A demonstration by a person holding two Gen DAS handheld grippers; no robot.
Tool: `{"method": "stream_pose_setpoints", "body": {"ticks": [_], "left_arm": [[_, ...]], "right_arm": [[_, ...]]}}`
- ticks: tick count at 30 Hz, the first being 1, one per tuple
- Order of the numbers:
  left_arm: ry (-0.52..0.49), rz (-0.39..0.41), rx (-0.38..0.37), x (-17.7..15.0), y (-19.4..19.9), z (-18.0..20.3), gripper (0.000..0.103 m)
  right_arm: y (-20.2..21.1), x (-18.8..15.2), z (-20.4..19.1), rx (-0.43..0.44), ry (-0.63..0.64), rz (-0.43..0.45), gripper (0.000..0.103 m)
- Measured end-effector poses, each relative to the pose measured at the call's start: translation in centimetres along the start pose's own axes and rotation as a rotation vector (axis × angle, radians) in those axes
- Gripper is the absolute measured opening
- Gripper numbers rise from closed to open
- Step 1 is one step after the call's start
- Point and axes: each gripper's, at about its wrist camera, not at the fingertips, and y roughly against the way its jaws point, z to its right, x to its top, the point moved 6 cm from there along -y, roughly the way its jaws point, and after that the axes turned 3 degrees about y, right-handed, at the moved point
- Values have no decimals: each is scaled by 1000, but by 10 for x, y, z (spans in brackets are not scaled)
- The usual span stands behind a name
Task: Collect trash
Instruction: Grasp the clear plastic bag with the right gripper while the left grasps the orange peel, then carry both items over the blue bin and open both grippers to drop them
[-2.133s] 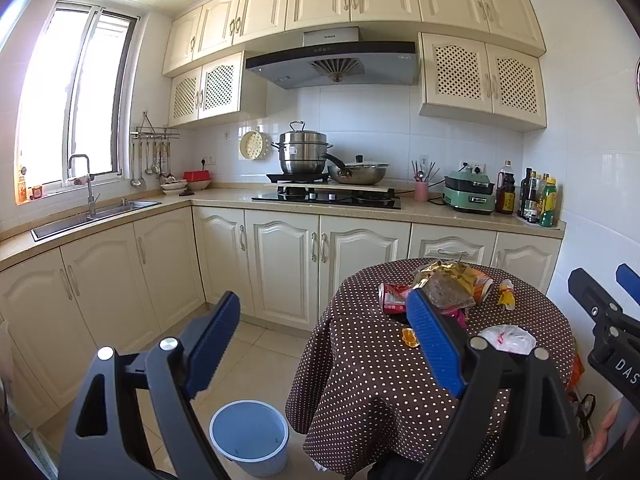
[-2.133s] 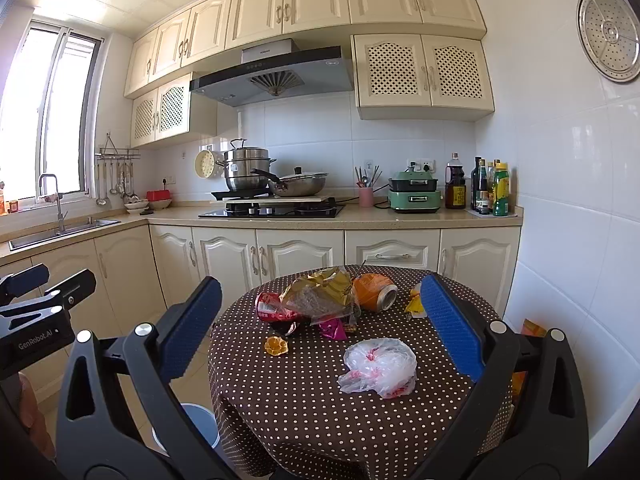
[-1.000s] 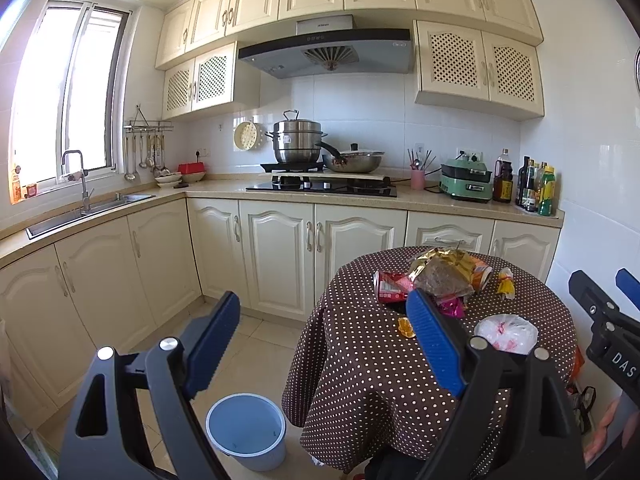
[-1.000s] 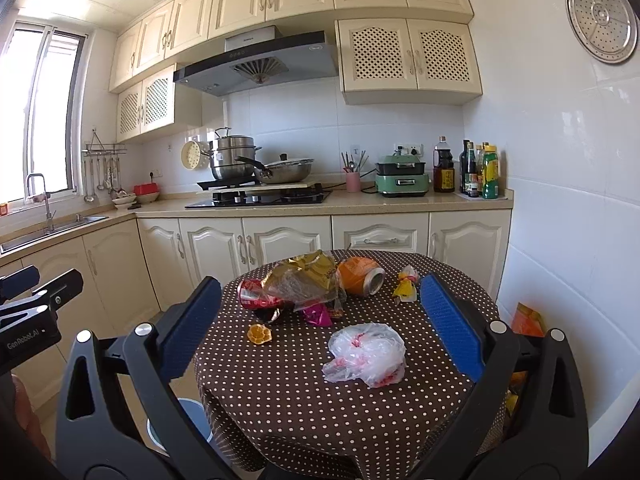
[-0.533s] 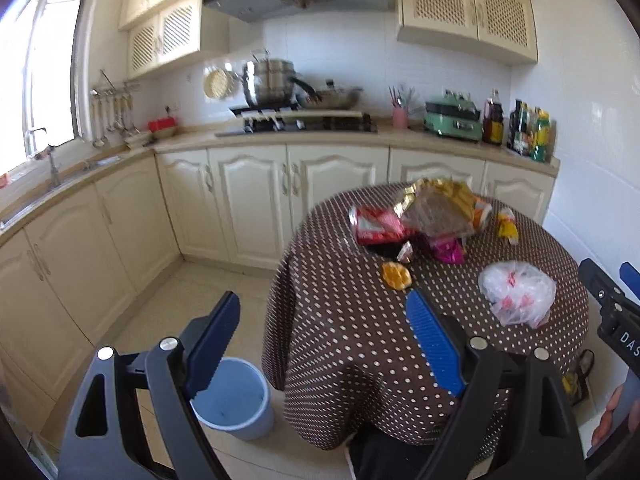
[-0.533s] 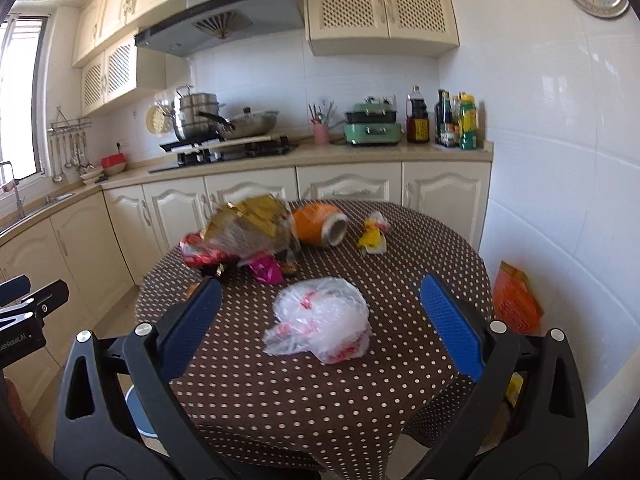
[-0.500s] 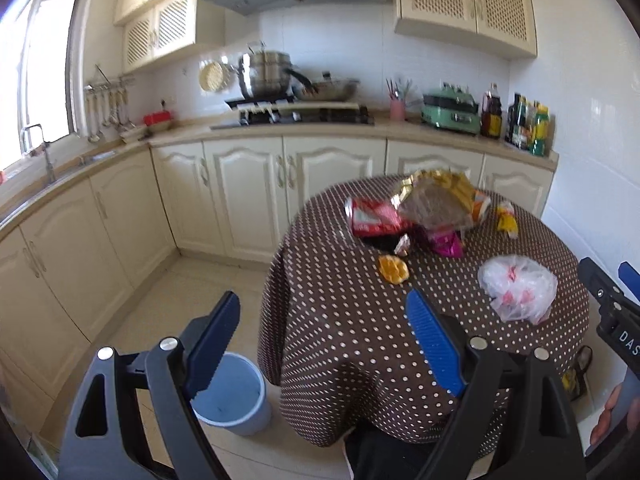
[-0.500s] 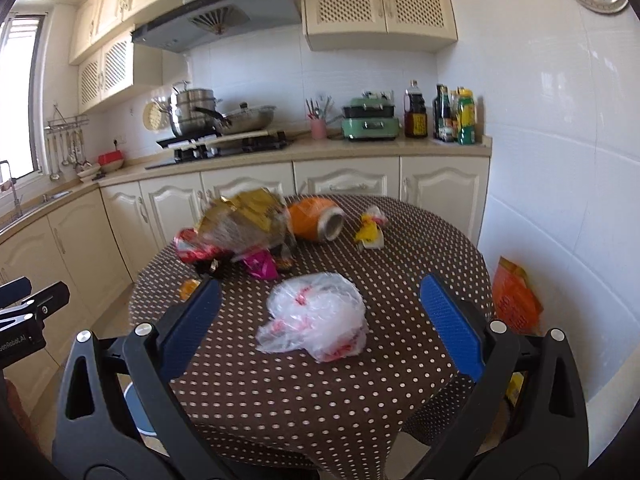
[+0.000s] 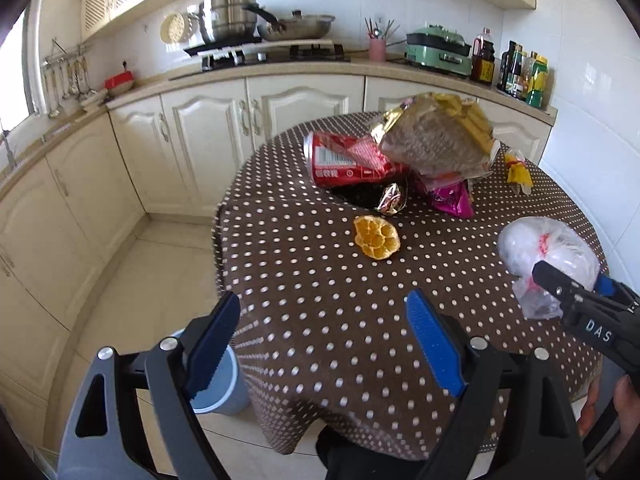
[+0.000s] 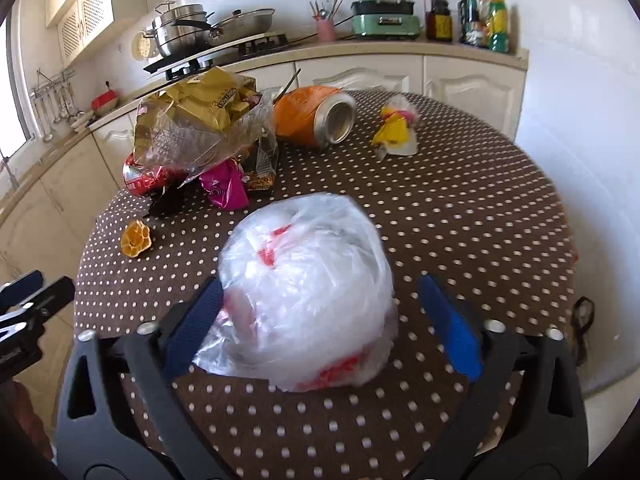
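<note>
The left gripper is hanging wide open and empty over the table's near edge, above a blue bin on the floor. The right gripper is straddling the crumpled plastic bag on the dotted cloth, its jaws having just been closing; the left pad is touching it, the right pad is just clear.

home kitchen | gas hob with steel pots | cream cabinets | bottles on counter
</note>
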Motion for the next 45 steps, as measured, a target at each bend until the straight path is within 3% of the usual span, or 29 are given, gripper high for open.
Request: {"method": "stream_pose_setpoints", "body": {"ticks": [2, 9, 17, 19, 21, 23, 29, 33, 38, 45], "left_arm": [[7, -23, -24, 4, -13, 3, 84], [11, -61, -71, 20, -53, 21, 84], [-9, -91, -47, 37, -84, 34, 83], [-42, -81, -4, 37, -87, 36, 75], [-52, -62, -14, 36, -82, 38, 50], [-54, -56, -28, 34, -77, 37, 38], [4, -13, -135, 25, -48, 19, 37], [50, 45, -183, 20, -17, -5, 37], [134, 92, -157, 12, 10, -58, 37], [274, 91, -38, -13, 18, -155, 37]], "right_arm": [[0, 2, 2, 7, -9, 16, 58], [2, 18, 9, -3, -36, 85, 55], [-9, 33, 1, 24, -40, 83, 55], [-9, 35, -1, 24, -37, 84, 55], [-8, 34, -4, 23, -38, 90, 55], [-4, 35, -7, 23, -37, 104, 55], [25, 38, -29, 28, -10, 185, 54], [51, 41, -58, 63, 24, 241, 54], [62, 42, -118, 152, 125, 248, 54], [23, 19, -240, 335, 300, 132, 54]]}}
